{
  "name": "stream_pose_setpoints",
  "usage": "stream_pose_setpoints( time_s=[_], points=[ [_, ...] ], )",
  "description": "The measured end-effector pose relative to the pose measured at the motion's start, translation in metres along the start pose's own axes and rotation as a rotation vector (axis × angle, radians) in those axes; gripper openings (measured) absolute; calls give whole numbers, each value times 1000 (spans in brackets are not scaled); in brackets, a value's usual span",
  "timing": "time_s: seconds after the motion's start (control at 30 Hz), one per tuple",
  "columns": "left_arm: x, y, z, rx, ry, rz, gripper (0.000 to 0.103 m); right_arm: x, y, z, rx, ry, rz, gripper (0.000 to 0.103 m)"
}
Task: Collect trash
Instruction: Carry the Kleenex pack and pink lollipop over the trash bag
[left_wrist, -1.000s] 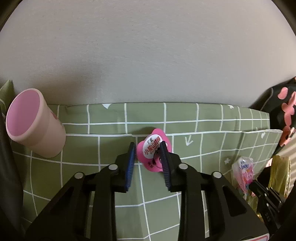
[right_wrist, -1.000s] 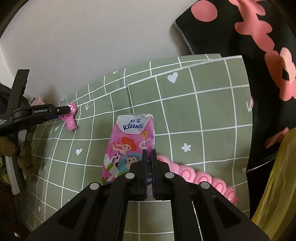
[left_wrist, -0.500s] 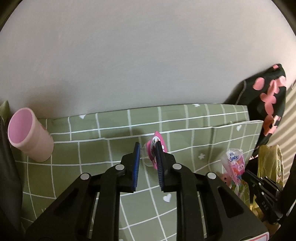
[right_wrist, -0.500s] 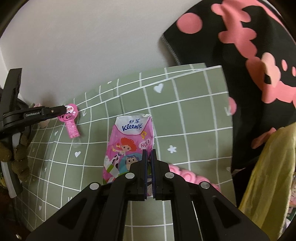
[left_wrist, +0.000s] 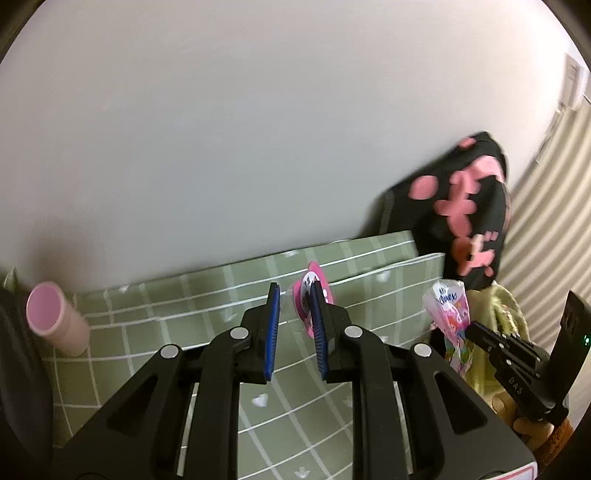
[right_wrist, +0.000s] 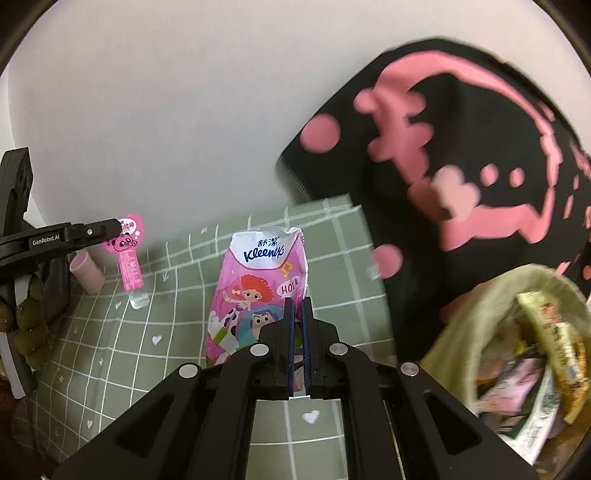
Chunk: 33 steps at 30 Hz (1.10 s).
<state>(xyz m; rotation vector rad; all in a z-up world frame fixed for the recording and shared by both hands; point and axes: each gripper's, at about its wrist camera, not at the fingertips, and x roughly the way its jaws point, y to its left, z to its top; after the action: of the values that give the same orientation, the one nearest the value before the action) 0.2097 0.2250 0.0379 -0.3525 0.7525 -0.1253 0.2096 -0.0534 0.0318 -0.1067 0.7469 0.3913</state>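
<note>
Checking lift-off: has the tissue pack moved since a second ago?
Yes. The tissue pack, pinched by the right gripper, has risen off the green checked cloth, towards the trash bag.

Left claw (left_wrist: 294, 325) pinching, right claw (right_wrist: 296, 343) seemingly clamped.

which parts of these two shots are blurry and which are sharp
Left wrist view: the black pillow with pink print smears, while the left claw stays crisp. Right wrist view: the same pillow and the yellow-green bag of wrappers blur; the Kleenex packet reads sharp.

Two downward-tilted wrist views sharing green checked cloth (left_wrist: 155, 325)
</note>
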Motion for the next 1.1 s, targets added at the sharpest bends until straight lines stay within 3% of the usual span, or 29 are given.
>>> stream_pose_setpoints(
  time_s=[0.3, 0.57, 0.8, 1.1],
  points=[
    [-19, -79, 13, 146, -58, -114, 16, -62, -31, 9, 51, -129, -83, 5],
    [-16, -153, 16, 258, -77, -234, 16, -123, -72, 7, 91, -220, -215, 5],
    [-3, -225, 6, 354, -52, -347, 16, -165, -119, -17, 153, -236, -345, 5],
    [37, -301, -21, 437, 52, -448, 16, -193, -168, -48, 238, -223, -441, 5]
  ],
)
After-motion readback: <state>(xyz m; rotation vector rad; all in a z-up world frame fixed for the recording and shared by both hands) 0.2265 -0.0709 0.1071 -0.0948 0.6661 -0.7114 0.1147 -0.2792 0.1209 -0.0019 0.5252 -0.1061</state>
